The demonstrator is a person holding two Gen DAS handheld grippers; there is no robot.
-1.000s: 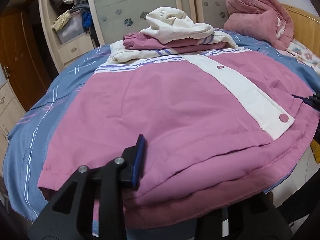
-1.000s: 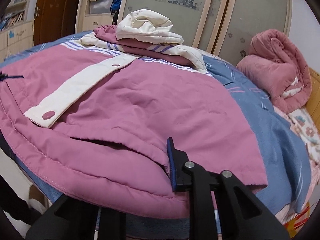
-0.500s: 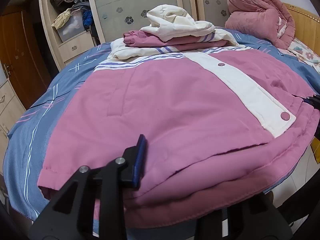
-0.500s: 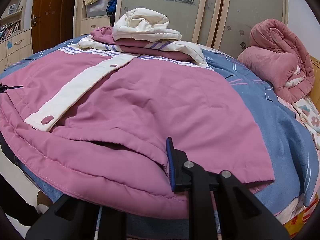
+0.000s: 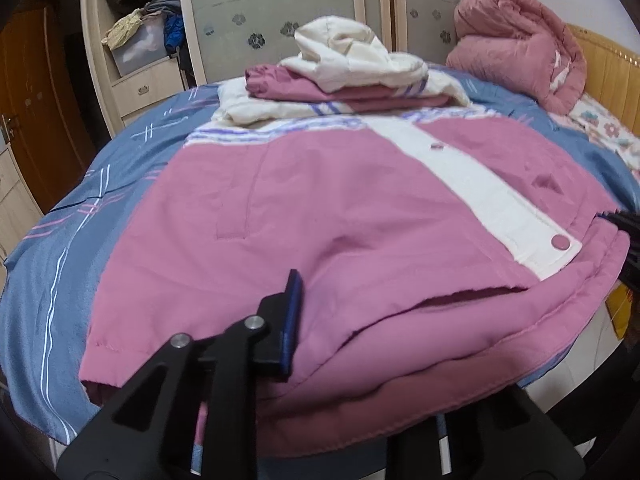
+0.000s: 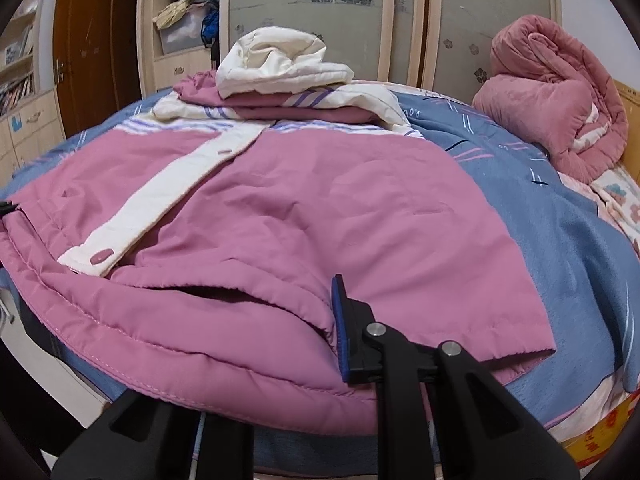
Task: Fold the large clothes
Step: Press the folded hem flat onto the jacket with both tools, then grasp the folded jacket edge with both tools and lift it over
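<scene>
The padded pink jacket (image 5: 344,216) looks soft, bulky, slippery; the left gripper (image 5: 360,344) and right gripper (image 6: 280,344) each pinch its hem at the bed's (image 6: 560,248) near edge

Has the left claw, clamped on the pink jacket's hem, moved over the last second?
Yes. In its own view the wardrobe's frosted sliding door and the pink quilted jacket have slid downward, so the left claw, still gripping the hem, has tilted or lifted upward.

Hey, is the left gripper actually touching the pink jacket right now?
Touching. In the left wrist view the left gripper has the pink jacket hem bunched between its fingers, fabric pressed against the blue pad.
</scene>
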